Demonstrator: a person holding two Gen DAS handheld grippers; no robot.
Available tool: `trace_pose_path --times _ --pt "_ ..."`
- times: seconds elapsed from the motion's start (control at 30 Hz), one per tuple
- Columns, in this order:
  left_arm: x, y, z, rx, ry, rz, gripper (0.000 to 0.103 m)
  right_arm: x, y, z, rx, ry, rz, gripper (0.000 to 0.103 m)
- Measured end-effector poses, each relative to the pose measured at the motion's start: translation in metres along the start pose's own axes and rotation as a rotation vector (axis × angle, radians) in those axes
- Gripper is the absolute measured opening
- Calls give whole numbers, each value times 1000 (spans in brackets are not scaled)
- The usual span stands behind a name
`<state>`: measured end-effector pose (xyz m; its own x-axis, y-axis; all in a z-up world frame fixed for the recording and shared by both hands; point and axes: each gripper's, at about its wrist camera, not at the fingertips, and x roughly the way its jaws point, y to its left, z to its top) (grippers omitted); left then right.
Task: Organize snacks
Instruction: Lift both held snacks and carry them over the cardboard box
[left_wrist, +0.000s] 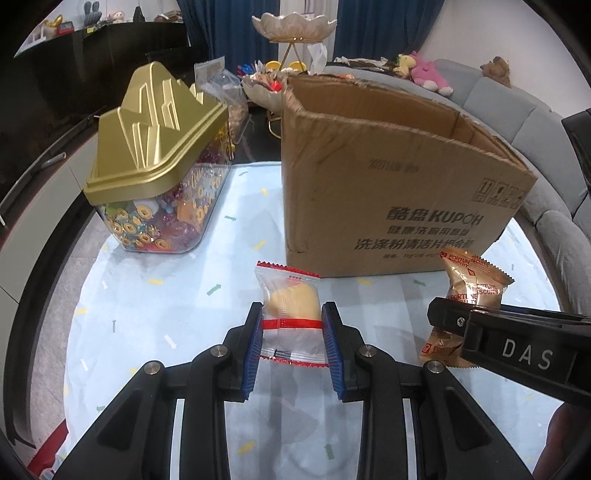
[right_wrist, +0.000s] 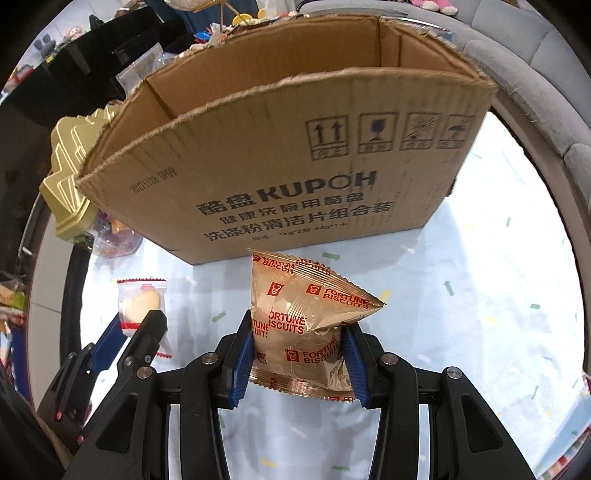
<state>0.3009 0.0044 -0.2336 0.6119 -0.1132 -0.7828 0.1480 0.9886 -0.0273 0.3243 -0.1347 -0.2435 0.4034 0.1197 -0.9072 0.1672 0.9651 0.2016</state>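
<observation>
My left gripper (left_wrist: 291, 314) is shut on a clear snack packet with red edges (left_wrist: 290, 295) that holds a pale yellow pastry, above the table. My right gripper (right_wrist: 297, 341) is shut on a gold Fortune Biscuits packet (right_wrist: 303, 317), held upright. Each packet shows in the other view too: the gold one (left_wrist: 474, 284) at right, the clear one (right_wrist: 140, 302) at left. An open brown cardboard box (left_wrist: 388, 184) stands just behind both packets and fills the upper right wrist view (right_wrist: 295, 177).
A clear candy container with a gold lid (left_wrist: 155, 162) stands left of the box on the pale confetti tablecloth (left_wrist: 166, 295). Snack bowls on a gold stand (left_wrist: 295, 26) sit behind. A grey sofa (left_wrist: 535, 122) with plush toys curves along the right.
</observation>
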Motion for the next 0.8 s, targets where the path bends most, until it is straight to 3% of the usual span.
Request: trace_pose_path --times 0.8 --pt "-65 -25 23 23 -94 -14 31 -82 -17 -2 -50 -177 -19 45"
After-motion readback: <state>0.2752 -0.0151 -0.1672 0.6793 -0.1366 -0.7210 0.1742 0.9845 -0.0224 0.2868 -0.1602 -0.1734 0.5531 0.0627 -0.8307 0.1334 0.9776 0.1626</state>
